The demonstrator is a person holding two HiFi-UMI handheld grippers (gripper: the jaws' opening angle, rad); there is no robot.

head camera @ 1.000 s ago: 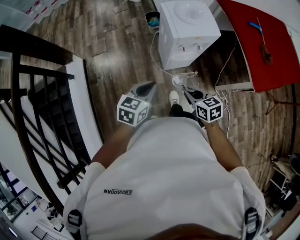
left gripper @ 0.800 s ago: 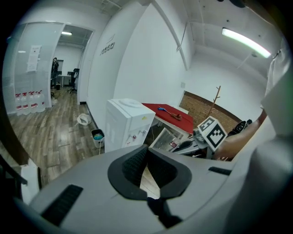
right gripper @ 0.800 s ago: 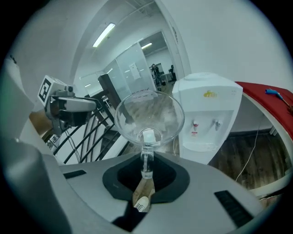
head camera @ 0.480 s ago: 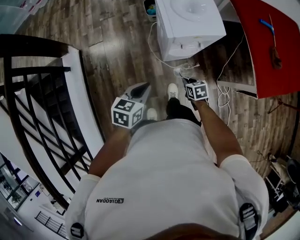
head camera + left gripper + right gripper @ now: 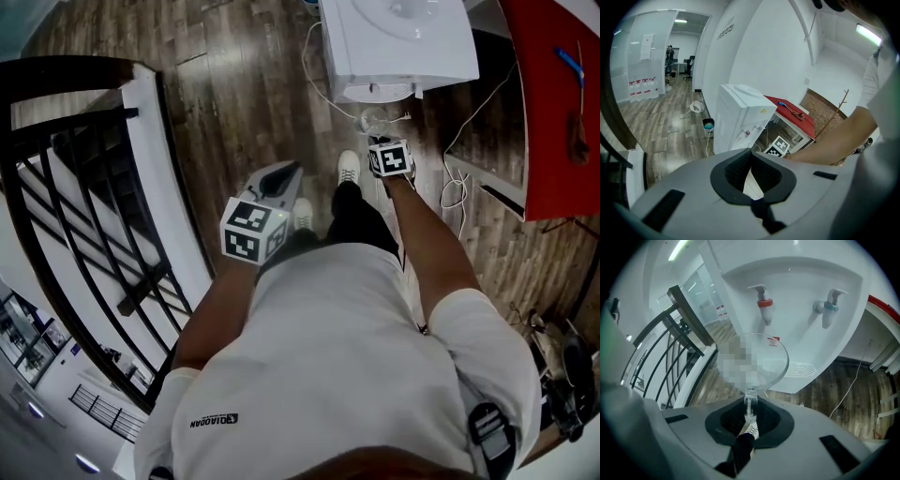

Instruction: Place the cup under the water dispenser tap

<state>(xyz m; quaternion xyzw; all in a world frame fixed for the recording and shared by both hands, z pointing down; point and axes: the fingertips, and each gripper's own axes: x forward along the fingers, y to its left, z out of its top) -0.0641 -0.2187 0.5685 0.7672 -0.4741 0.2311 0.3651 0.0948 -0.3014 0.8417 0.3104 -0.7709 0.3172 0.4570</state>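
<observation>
The white water dispenser (image 5: 398,42) stands on the wood floor ahead of me. In the right gripper view its red tap (image 5: 765,305) and blue tap (image 5: 828,310) hang above a drip tray (image 5: 801,369). My right gripper (image 5: 750,405) is shut on a clear cup (image 5: 761,359), pinched low down. The cup is held out in front of the dispenser, below and short of the red tap. In the head view the right gripper (image 5: 378,131) and cup (image 5: 373,120) sit just before the dispenser's front. My left gripper (image 5: 289,171) hangs back by my body, shut and empty (image 5: 751,152).
A black stair railing (image 5: 84,216) with a white ledge runs along the left. A red table (image 5: 558,103) stands right of the dispenser, with white cables (image 5: 455,192) on the floor beside it. A small bin (image 5: 708,125) sits left of the dispenser. My shoe (image 5: 348,169) is near the right gripper.
I have stepped closer to the dispenser. The right gripper with the cup has moved forward to the dispenser's front. The left gripper stayed near my body.
</observation>
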